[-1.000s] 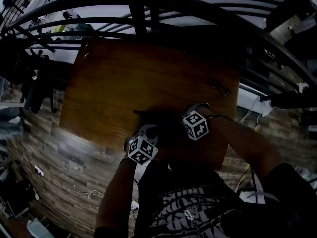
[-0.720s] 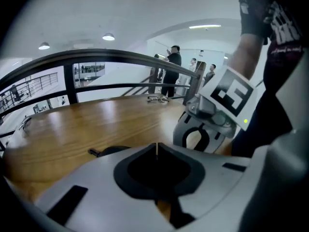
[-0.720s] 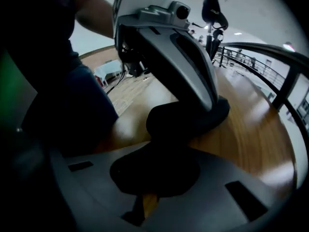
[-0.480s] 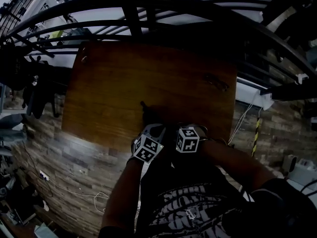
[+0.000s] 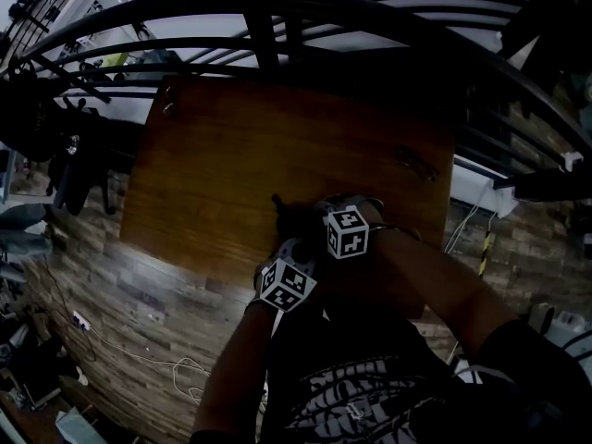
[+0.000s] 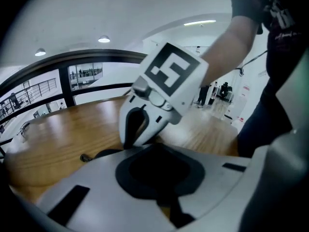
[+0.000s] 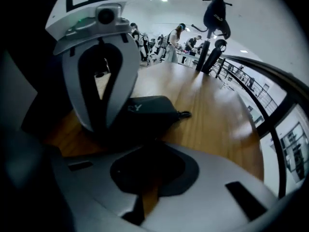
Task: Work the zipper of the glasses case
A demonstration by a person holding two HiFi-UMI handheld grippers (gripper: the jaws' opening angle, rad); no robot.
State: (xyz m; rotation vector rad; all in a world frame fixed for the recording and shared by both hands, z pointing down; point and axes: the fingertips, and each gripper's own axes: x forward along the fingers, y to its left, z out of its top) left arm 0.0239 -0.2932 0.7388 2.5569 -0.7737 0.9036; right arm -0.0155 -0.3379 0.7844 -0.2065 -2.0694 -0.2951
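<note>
With my left tool [image 6: 157,158] and right tool [image 7: 149,158] both closed on nothing, the black fabric glasses case [image 7: 145,111] could have skidded across the wooden surface [image 7: 217,120] when tugged.

table [image 5: 259,146]: brown wood | item [image 5: 414,163]: small, dark, on table near right edge, perhaps a strap, too dim to tell | railing [image 5: 268,26]: dark, curved, beyond table | floor [image 5: 139,294]: brick-patterned | cable [image 5: 178,368]: pale, on floor
</note>
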